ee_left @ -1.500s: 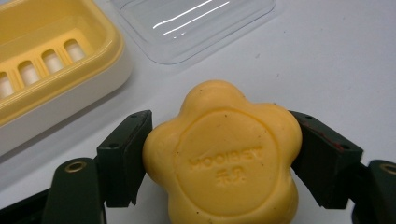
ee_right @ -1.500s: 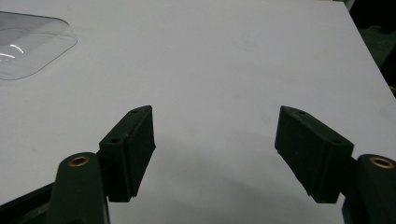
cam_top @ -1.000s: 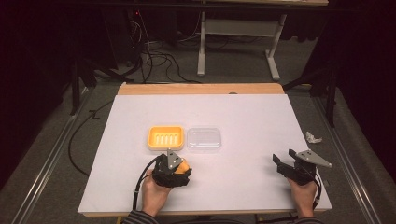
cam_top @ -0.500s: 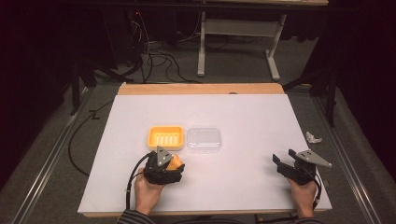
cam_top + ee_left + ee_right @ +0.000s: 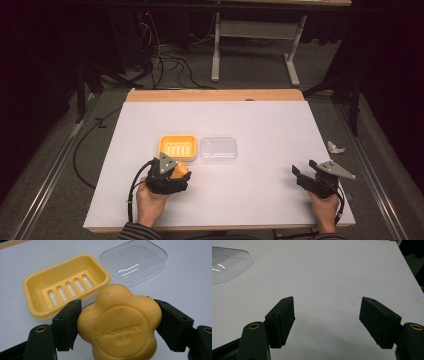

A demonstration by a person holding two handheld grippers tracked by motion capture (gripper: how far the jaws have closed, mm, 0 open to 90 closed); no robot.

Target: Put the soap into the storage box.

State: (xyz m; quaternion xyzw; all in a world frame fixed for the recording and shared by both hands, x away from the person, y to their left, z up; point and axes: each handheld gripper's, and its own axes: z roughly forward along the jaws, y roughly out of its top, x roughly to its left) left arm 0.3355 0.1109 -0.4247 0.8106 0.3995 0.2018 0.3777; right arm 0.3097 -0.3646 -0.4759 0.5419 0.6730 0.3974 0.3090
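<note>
A yellow flower-shaped soap bar (image 5: 120, 327) sits clamped between the jaws of my left gripper (image 5: 172, 167), just in front of the yellow slotted soap dish (image 5: 67, 285) (image 5: 176, 147). Beside the dish lies its clear plastic lid (image 5: 135, 261) (image 5: 218, 148) (image 5: 227, 263), flat on the white table. In the high view the soap (image 5: 181, 171) shows as an orange patch under the gripper. My right gripper (image 5: 305, 175) (image 5: 327, 320) stands open near the table's front right, with nothing between its jaws.
The white tabletop (image 5: 250, 120) has a wooden far edge (image 5: 215, 95). A small crumpled white object (image 5: 336, 147) lies by the right edge. Cables (image 5: 165, 62) and a grey desk frame (image 5: 250, 30) stand on the floor beyond.
My left gripper, holding the soap, has shifted slightly left and toward the dish. The right gripper has stayed put.
</note>
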